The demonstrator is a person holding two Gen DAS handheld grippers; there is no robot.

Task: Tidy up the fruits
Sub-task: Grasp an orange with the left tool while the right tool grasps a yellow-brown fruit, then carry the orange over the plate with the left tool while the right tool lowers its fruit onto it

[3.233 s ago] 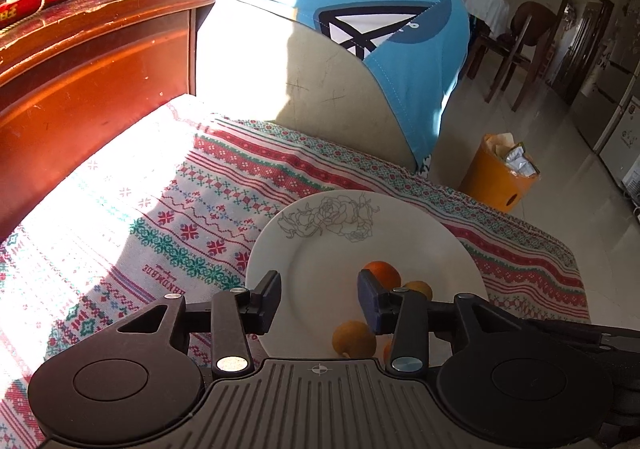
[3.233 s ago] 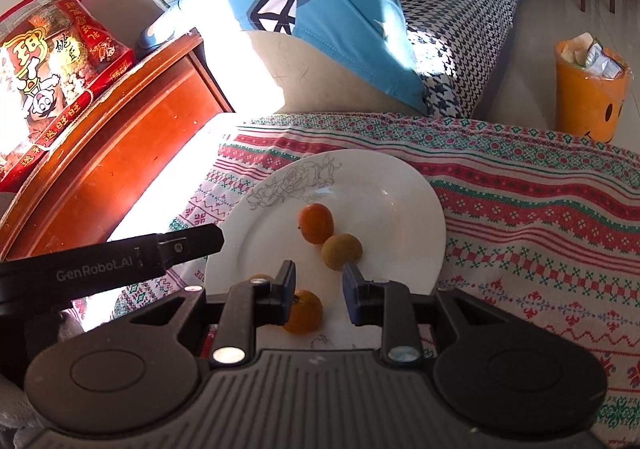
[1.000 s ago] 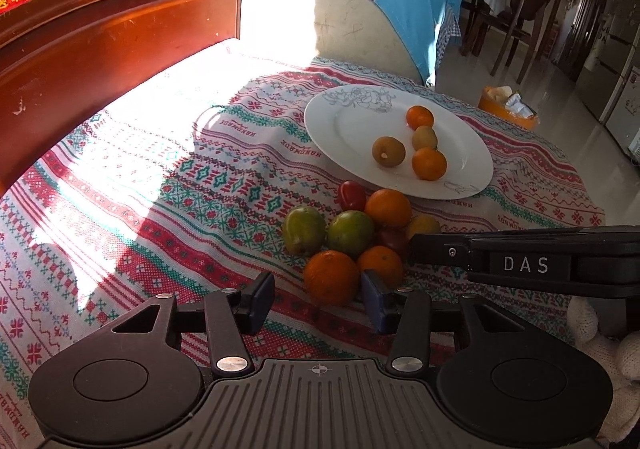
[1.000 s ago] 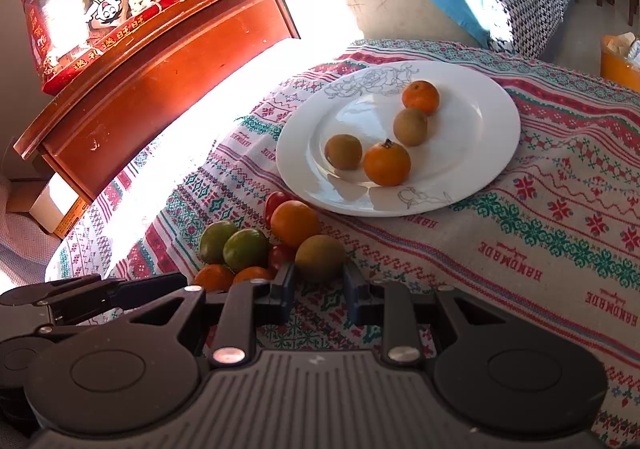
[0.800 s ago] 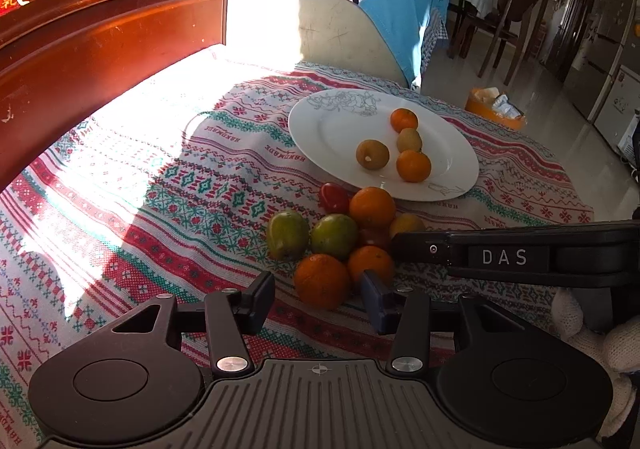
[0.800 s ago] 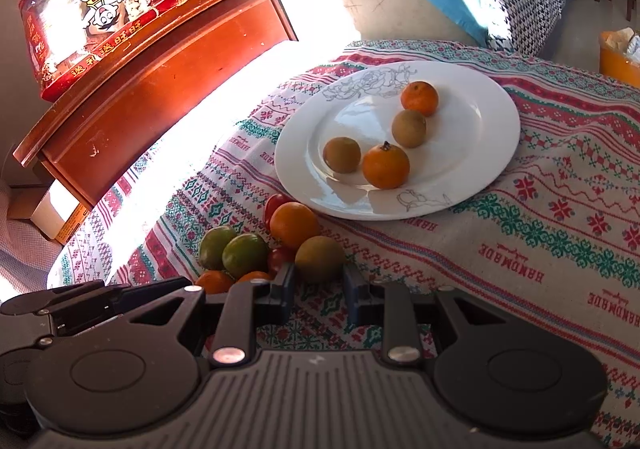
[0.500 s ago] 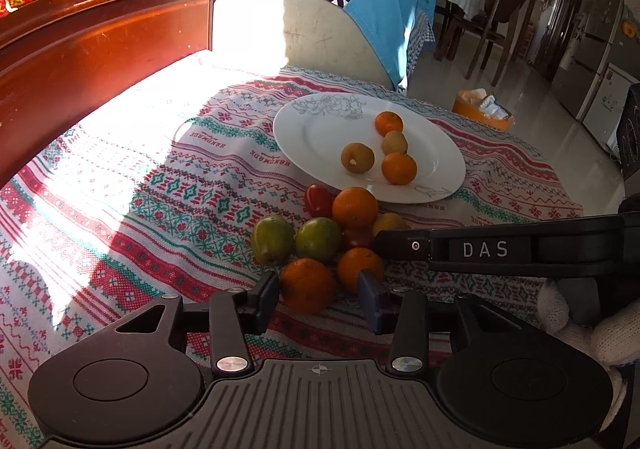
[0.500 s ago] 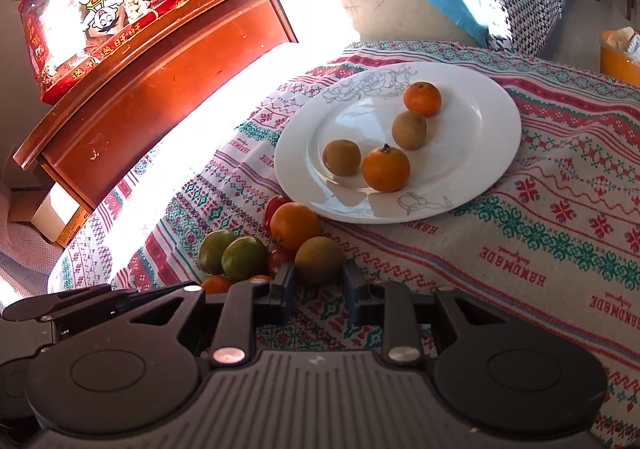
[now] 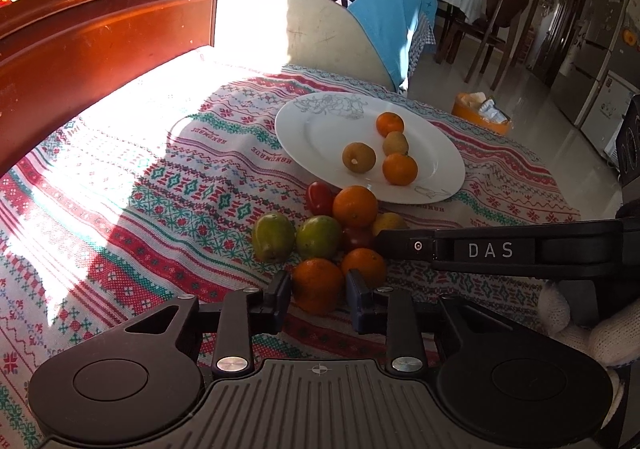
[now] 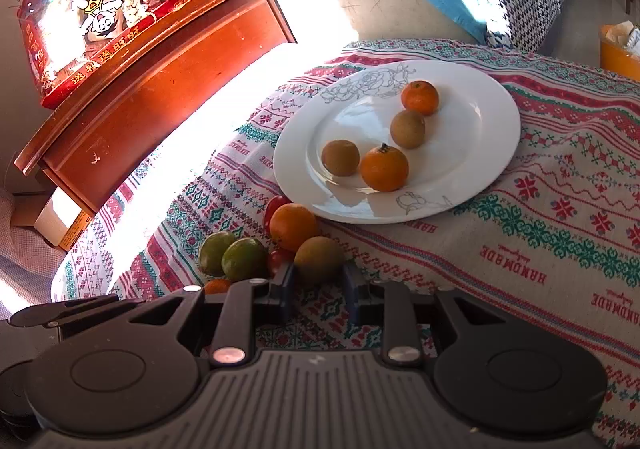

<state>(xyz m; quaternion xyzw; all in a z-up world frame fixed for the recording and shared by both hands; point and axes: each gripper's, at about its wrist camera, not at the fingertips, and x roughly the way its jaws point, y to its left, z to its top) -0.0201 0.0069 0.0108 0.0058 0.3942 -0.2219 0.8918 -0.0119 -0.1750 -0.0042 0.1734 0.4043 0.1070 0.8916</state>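
The left gripper now has its jaws narrow around one orange at the near edge of the pile of fruit on the tablecloth. One second ago this orange sat between jaws that were wider; they have just been closing, and now both pads look to be touching its sides, although I cannot say how firm the grip is. The orange is not lifted, it rests on the cloth against the other fruit.

The right gripper has not changed in this time. Its jaws are narrow on a brown kiwi at the right side of the same pile, and the kiwi also lies on the cloth.

The white plate is just behind the pile and carries four fruits: two oranges and two kiwis. Three seconds ago both grippers were over this plate, so I judge that the person brings the fruit there piece by piece, two at one time.

So both hands are now ready to lift. Green fruits, small tomatoes and more oranges are left in the pile, so the work is perhaps one third done. The lifted orange may make its neighbours roll.
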